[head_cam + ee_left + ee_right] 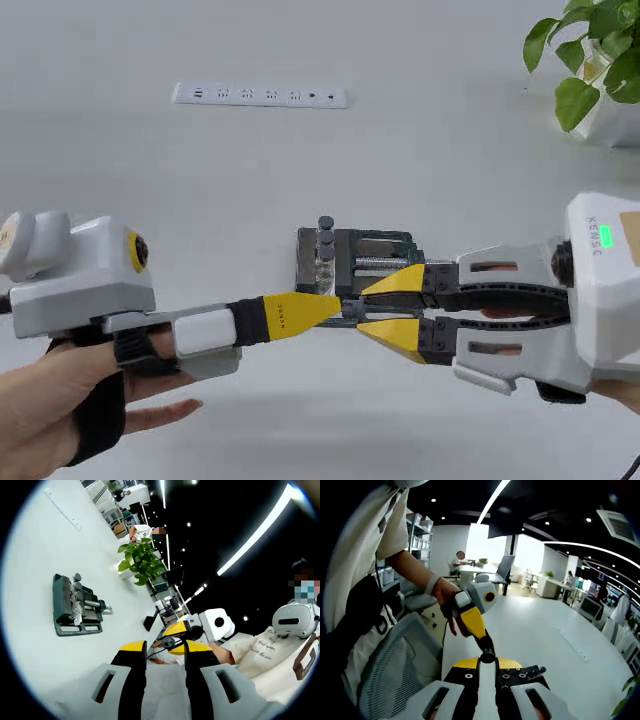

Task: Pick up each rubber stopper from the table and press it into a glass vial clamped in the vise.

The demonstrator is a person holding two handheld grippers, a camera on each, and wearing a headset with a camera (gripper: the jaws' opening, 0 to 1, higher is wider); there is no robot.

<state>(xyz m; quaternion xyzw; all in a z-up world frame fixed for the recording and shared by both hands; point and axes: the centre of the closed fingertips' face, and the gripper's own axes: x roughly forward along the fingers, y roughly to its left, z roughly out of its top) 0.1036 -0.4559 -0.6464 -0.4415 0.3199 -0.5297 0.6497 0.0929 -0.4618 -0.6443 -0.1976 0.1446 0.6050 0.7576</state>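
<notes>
A green vise sits mid-table and clamps a row of glass vials that carry dark stoppers. Just in front of it, both grippers meet above the table around one dark rubber stopper. My right gripper comes in from the right, and its yellow jaws are closed narrowly on the stopper. My left gripper reaches in from the left, rolled on its side. In the left gripper view the stopper sits in the gap of the left gripper without touching either jaw. The vise lies off to that view's left.
A white power strip lies at the back of the white table. A potted plant stands at the back right corner. A grey mesh chair sits by the near table edge.
</notes>
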